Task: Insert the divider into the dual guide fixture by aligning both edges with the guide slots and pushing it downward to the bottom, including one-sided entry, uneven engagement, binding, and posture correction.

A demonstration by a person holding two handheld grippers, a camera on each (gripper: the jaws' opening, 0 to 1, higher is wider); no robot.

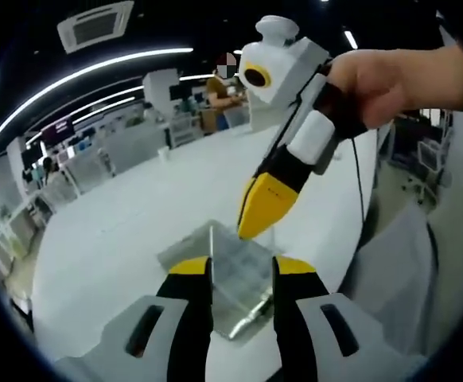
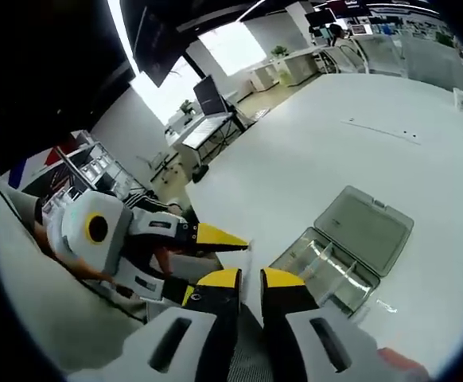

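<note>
The clear plastic box [image 2: 344, 251] (the guide fixture, lid [image 2: 365, 228] flung open and lying flat behind it) sits just ahead and to the right of the right hand-held gripper [image 2: 250, 278], on a broad white worktop [image 2: 319, 135] with plenty of bare surface on the far side. Near edge of the worktop runs close under both hand-held grippers.

In the left gripper view the box [image 1: 235, 274] lies directly between and beyond the left hand-held gripper [image 1: 241, 267], jaws a moderate gap apart, nothing pinched. An upright clear divider [image 1: 212, 239] stands at the box's left edge; can't tell if it's seated in the slots.

The right hand-held gripper [image 1: 251, 227] comes down steeply from upper right, its yellow tip over the box, a hand [image 1: 391, 79] wrapped round its grip. Its jaws sit narrow, approx. parallel, w/ nothing visibly between them.
</note>
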